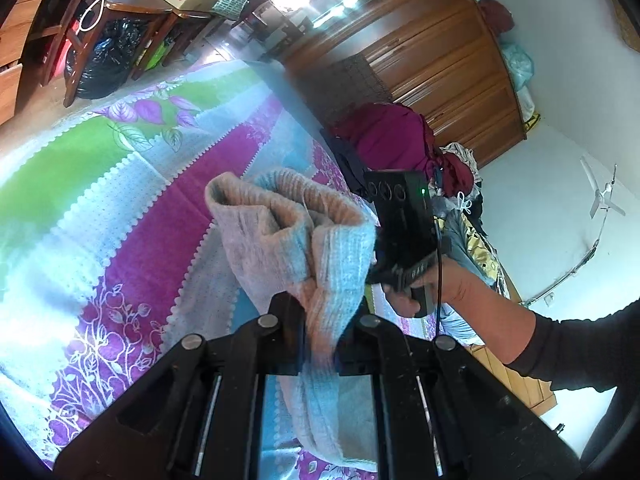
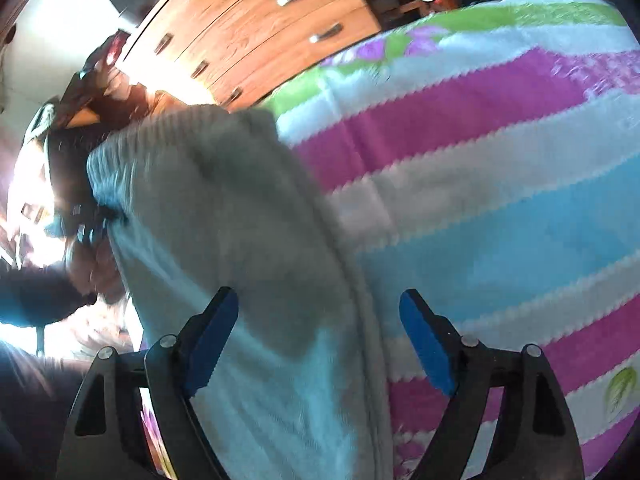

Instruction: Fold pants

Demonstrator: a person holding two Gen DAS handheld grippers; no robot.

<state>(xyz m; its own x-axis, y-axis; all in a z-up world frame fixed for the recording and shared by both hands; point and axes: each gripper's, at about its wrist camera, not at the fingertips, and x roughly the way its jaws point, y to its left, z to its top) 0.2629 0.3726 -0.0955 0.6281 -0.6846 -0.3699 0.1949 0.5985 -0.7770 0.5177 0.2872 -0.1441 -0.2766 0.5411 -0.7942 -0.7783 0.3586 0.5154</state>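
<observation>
The pants (image 1: pixel 288 236) are light grey ribbed knit, lifted off the striped bedspread (image 1: pixel 120 208). My left gripper (image 1: pixel 320 312) is shut on a bunched fold of them near the waistband, which opens upward. The right gripper's body (image 1: pixel 400 224) shows just right of the fabric, held in a hand. In the right wrist view the pants (image 2: pixel 240 220) spread between my fingers. My right gripper (image 2: pixel 320 320) is open, its blue pads (image 2: pixel 424 340) on either side of the cloth without pinching it.
The bedspread (image 2: pixel 480 184) has pink, blue, white and green stripes. A heap of maroon clothes (image 1: pixel 392 136) lies at the bed's far side before a wooden wardrobe (image 1: pixel 432 64). A drawer unit (image 2: pixel 256 28) stands beyond the bed. A black rubbish bag (image 1: pixel 104 60) sits under a table.
</observation>
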